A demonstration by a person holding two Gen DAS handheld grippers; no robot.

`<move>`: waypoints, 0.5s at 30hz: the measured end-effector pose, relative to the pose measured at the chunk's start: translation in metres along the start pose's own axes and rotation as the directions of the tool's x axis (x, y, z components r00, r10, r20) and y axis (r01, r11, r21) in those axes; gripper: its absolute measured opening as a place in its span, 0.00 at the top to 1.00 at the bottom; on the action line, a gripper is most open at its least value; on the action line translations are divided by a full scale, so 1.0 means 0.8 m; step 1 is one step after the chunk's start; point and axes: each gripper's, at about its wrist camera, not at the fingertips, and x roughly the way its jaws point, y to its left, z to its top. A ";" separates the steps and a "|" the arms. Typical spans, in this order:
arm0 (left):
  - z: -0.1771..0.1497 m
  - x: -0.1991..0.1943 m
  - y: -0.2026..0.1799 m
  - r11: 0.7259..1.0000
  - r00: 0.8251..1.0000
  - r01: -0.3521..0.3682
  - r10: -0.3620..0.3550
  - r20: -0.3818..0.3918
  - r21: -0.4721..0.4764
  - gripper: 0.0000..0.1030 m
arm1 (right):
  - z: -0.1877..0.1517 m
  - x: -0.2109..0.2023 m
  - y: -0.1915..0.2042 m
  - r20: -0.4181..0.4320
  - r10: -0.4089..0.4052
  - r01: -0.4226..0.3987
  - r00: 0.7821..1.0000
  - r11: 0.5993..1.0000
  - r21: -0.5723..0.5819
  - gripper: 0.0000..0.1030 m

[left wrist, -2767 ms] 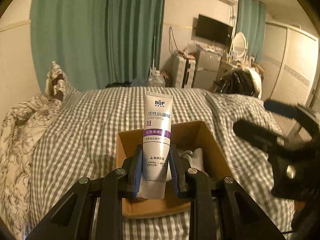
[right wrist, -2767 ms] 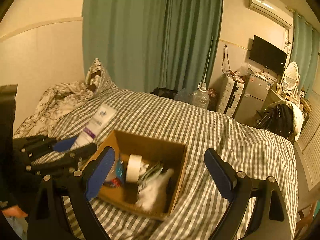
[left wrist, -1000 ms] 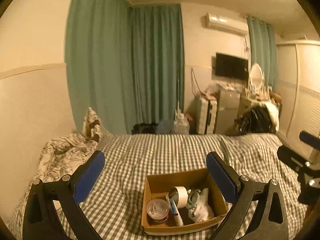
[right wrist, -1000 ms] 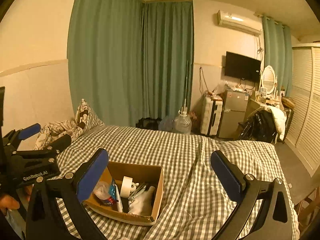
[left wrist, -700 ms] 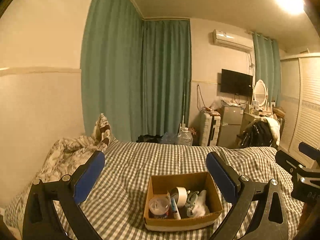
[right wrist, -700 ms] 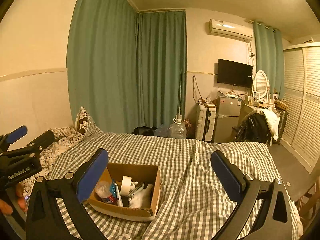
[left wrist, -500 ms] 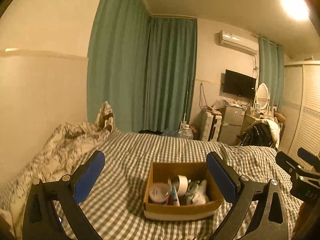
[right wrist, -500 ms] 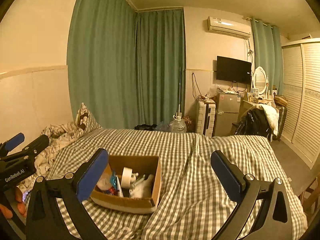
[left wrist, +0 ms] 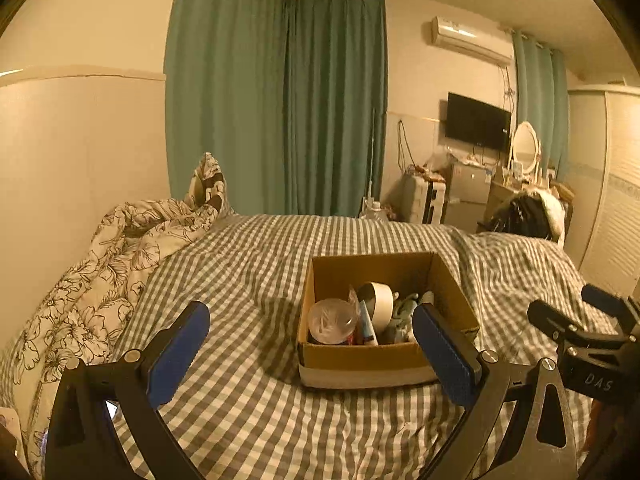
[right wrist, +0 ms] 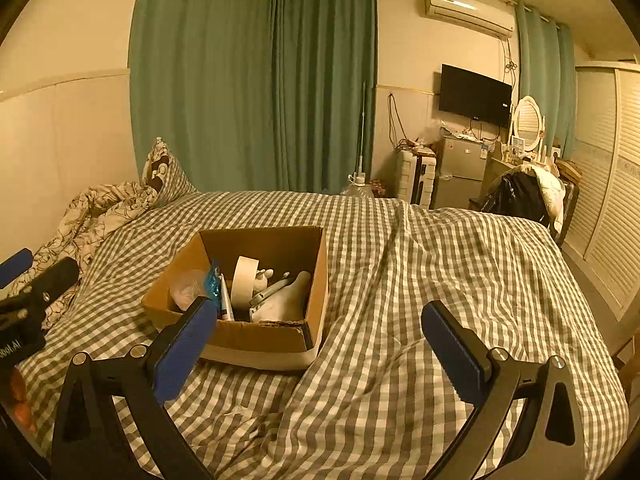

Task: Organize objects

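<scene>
Left wrist view: an open brown cardboard box [left wrist: 384,354], filled with a tape roll [left wrist: 378,303] and tube, is shown frame centre on the checked bed [left wrist: 248,400]. Left tongs [left wrist: 310,354] and right tongs [right wrist: 320,344] are spread, empty.

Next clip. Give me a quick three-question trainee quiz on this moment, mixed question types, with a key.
1. True or false: the left gripper is shut on a tube.
2. Where does the roll of tape sit? A) on the blanket B) in the cardboard box C) in the right gripper
3. Fill in: the box rests on the checked ____.

Key: 1 false, both grippers are open and hold nothing; 2 B; 3 blanket.
</scene>
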 end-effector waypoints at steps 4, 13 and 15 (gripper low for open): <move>0.002 0.001 -0.001 1.000 1.000 0.007 -0.006 -0.004 0.007 0.00 | 0.004 -0.001 0.002 0.007 0.003 -0.003 1.000 1.000 0.007 0.00; 0.003 0.001 -0.003 1.000 1.000 -0.001 0.001 -0.009 0.012 0.00 | 0.012 -0.015 0.000 0.036 -0.001 0.000 0.999 1.000 0.017 0.00; 0.002 0.002 -0.002 1.000 1.000 -0.015 0.015 -0.010 0.011 0.00 | 0.013 -0.015 0.000 0.038 0.002 -0.002 0.999 1.000 0.016 0.00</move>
